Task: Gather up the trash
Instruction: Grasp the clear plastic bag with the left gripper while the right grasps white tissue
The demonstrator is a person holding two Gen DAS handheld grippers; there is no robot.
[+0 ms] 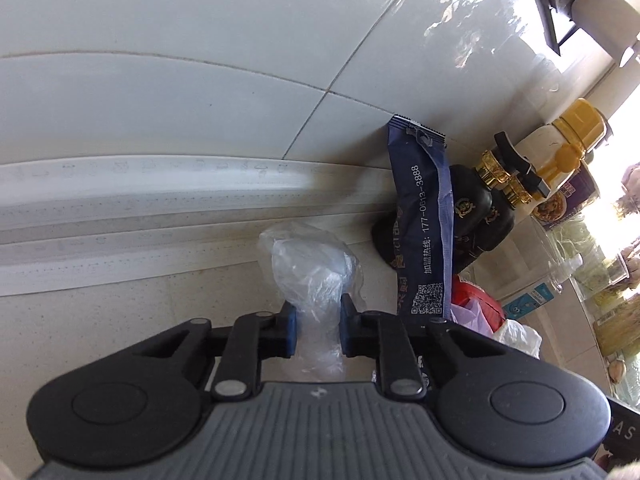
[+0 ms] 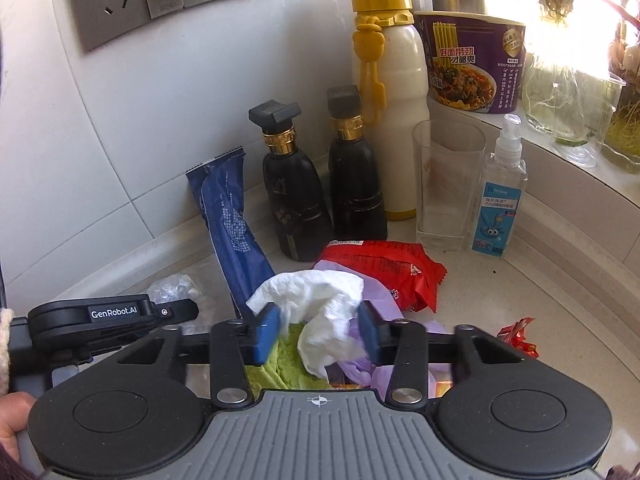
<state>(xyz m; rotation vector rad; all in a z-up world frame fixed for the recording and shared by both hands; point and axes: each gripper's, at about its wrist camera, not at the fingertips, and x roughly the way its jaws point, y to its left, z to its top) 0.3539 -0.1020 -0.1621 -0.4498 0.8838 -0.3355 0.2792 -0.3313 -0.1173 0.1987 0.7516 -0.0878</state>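
A crumpled clear plastic wrap lies on the beige counter by the wall, and my left gripper is shut on its near end, both blue pads pressing it. In the right wrist view my right gripper is shut on a wad of white tissue on top of a trash pile: a purple plastic bag, a green scrap and a red snack wrapper. A long dark-blue wrapper leans against the wall between the two grippers. My left gripper shows there side-on, at the left.
Behind the pile stand two black bottles, a white bottle with a yellow cap, a clear glass and a spray bottle. A noodle cup sits on the ledge. A small red wrapper lies at the right.
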